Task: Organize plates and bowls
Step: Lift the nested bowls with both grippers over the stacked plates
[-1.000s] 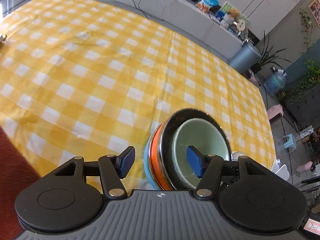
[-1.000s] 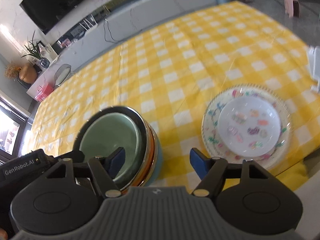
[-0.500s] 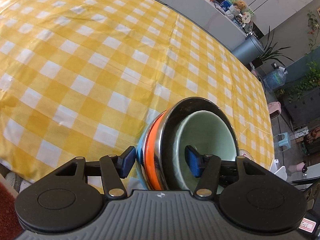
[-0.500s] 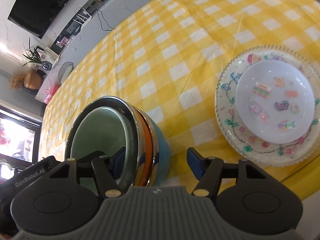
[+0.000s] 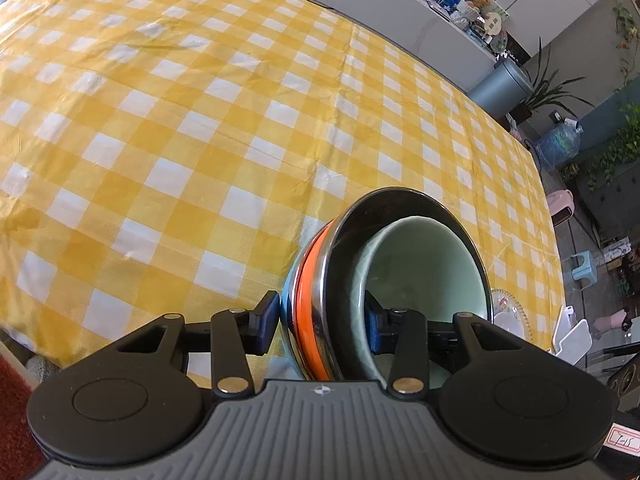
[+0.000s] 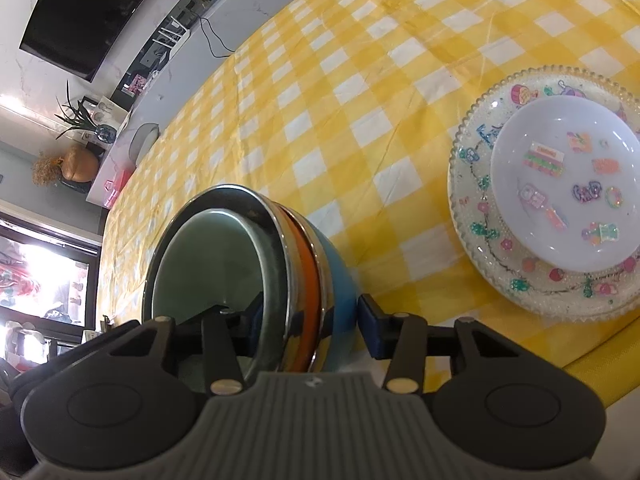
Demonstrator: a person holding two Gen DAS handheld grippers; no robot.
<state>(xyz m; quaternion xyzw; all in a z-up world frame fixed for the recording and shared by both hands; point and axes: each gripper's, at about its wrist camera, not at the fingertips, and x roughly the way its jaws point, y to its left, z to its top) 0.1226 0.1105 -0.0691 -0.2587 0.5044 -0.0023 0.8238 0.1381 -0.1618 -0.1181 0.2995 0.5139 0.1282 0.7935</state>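
A nested stack of bowls (image 5: pixel 400 264) stands on the yellow checked tablecloth (image 5: pixel 200 120): blue outermost, then orange, steel, and pale green innermost. My left gripper (image 5: pixel 320 326) straddles its near left wall, one pad outside on the blue bowl, one inside the green bowl. My right gripper (image 6: pixel 310 326) straddles the stack (image 6: pixel 248 264) on its right wall the same way. A small white plate (image 6: pixel 564 188) lies on a clear patterned plate (image 6: pixel 472 184) to the right of the stack.
The table's near edge runs just below both grippers. A grey counter (image 5: pixel 400 4) with packets and toys stands behind the table. A grey bin (image 5: pixel 500 84), plants and a water jug are on the floor at the right.
Both grippers have moved down and in onto the bowl stack, and their fingers have closed from wide open to pinching its walls on either side.
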